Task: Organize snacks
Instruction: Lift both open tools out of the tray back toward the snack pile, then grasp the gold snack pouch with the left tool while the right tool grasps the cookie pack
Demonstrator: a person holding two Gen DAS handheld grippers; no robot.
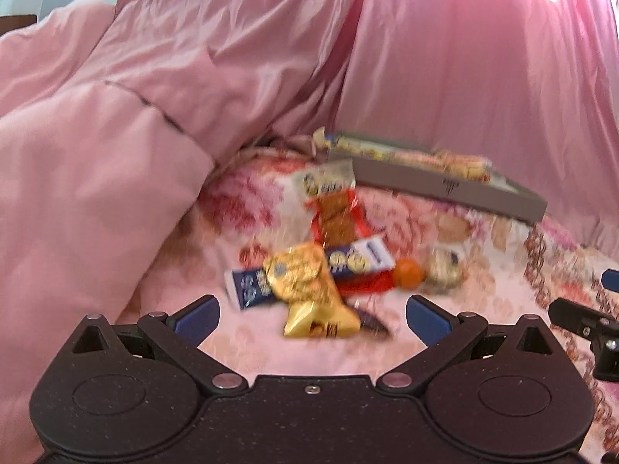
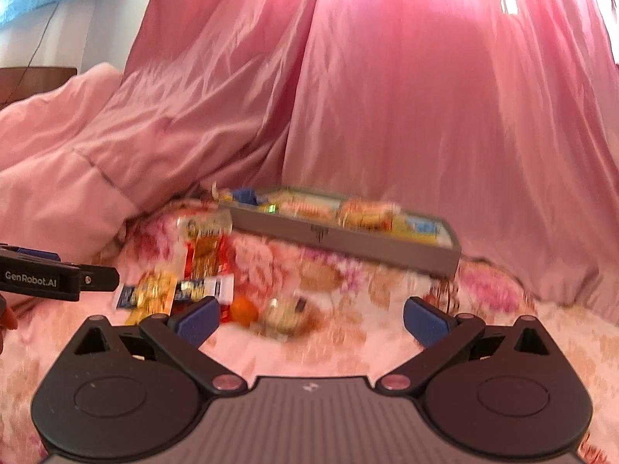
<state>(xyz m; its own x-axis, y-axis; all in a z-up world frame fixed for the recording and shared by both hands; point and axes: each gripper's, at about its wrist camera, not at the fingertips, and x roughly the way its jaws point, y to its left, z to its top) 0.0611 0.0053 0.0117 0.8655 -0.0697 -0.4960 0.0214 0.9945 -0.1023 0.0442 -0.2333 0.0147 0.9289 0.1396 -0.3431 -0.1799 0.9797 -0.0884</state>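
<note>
Where crinkly foil wrappers (image 1: 309,290) lie, flat grey tray (image 1: 445,183).

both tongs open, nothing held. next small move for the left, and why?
Probably ease the left tongs forward and down onto the gold packet. It lies nearest, between the open jaws, atop the loose pile, while the grey tray already holds other snacks.
</note>
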